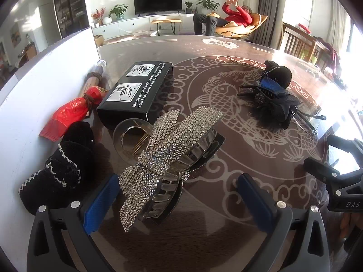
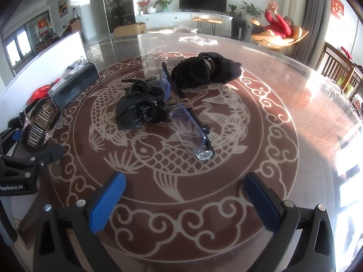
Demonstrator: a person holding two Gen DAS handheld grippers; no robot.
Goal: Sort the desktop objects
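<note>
The left hand-held gripper [image 1: 179, 201], fingers apart, straddled the rhinestone hair clip [image 1: 168, 156] on the desk [image 1: 238, 122]: light, stiff, likely slippery, best pinched across its body. The right hand-held gripper [image 2: 185, 200], also apart, faced glasses [image 2: 188, 124] well ahead. No containers showed.
</note>
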